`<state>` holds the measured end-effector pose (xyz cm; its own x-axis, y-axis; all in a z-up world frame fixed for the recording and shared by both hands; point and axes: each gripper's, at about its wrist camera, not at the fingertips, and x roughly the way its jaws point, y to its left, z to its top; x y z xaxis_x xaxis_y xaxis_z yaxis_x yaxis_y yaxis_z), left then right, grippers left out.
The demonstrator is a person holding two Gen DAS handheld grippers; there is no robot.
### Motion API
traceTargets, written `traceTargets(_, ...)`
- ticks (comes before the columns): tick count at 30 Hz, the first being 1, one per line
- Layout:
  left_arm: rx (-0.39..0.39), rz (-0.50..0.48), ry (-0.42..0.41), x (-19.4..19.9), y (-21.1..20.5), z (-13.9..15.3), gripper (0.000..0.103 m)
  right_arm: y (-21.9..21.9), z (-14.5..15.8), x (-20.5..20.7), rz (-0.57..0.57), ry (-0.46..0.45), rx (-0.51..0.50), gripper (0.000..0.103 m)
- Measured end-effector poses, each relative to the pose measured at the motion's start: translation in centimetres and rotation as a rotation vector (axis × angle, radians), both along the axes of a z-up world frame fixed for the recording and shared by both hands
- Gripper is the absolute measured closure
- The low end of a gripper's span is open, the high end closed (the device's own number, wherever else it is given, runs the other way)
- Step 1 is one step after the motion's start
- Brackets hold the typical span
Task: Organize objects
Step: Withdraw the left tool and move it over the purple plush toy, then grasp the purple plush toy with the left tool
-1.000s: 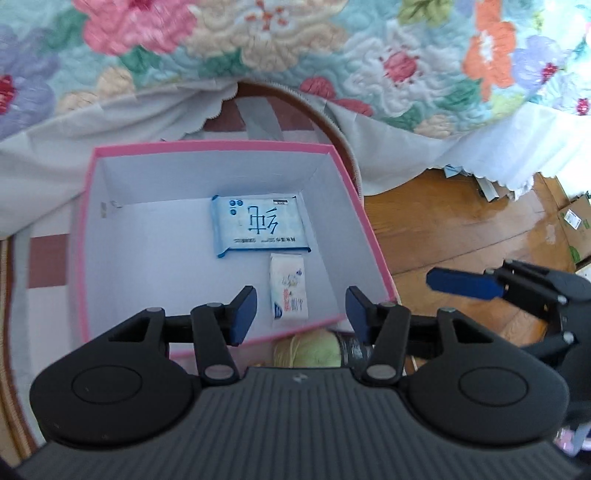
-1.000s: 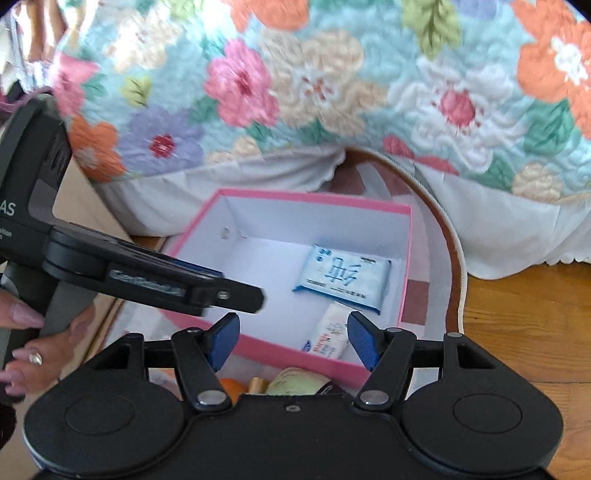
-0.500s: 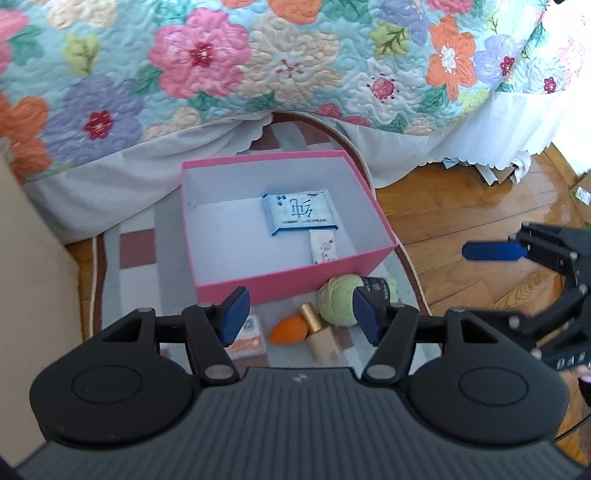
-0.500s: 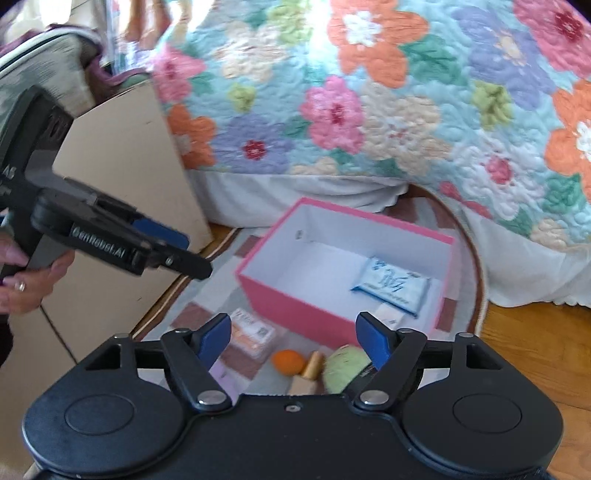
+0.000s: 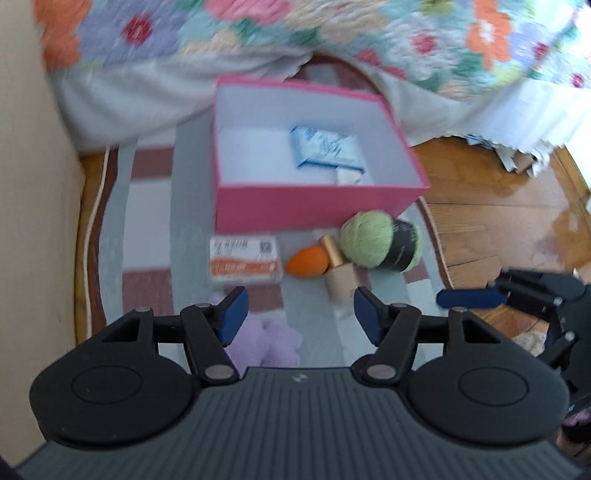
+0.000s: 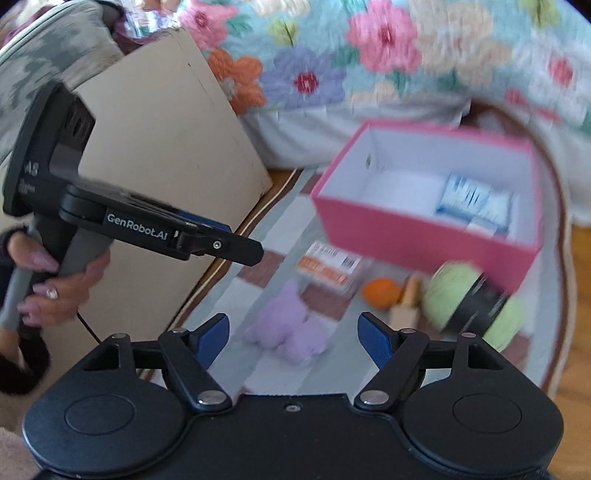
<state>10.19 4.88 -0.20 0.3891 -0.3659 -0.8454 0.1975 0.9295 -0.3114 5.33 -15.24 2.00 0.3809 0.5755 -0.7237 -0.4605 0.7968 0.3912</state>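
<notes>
A pink box [image 5: 314,206] [image 6: 417,236] sits on a rug and holds a blue wipes pack [image 5: 325,151] [image 6: 469,199] and a small white packet [image 5: 349,177]. In front of it lie an orange-and-white packet [image 5: 243,260] [image 6: 328,266], an orange sponge [image 5: 308,260] [image 6: 380,291], a gold-capped tube [image 5: 338,273] [image 6: 406,302], a green yarn ball [image 5: 376,240] [image 6: 469,306] and a purple plush [image 5: 266,339] [image 6: 284,332]. My left gripper [image 5: 299,315] is open and empty above the plush. My right gripper [image 6: 295,336] is open and empty, also over the plush.
A flowered quilt [image 5: 295,33] hangs behind the box. A beige board [image 6: 159,155] stands on the left. Wood floor [image 5: 498,206] lies to the right of the rug. The other gripper shows in each view: the right one [image 5: 469,299] and the left one [image 6: 218,245].
Both grippers have pulled back from the box and up. The loose items in front of the box and the purple plush have come into view. Both stay open.
</notes>
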Motion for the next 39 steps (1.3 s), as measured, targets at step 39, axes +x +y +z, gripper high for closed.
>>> traceTargets(39, -0.103, 0.243, 0.117, -1.9, 3.4, -14.1, 0.067, 7.3, -14.5, 0.8, -0.062, 0.132, -0.069, 0.056)
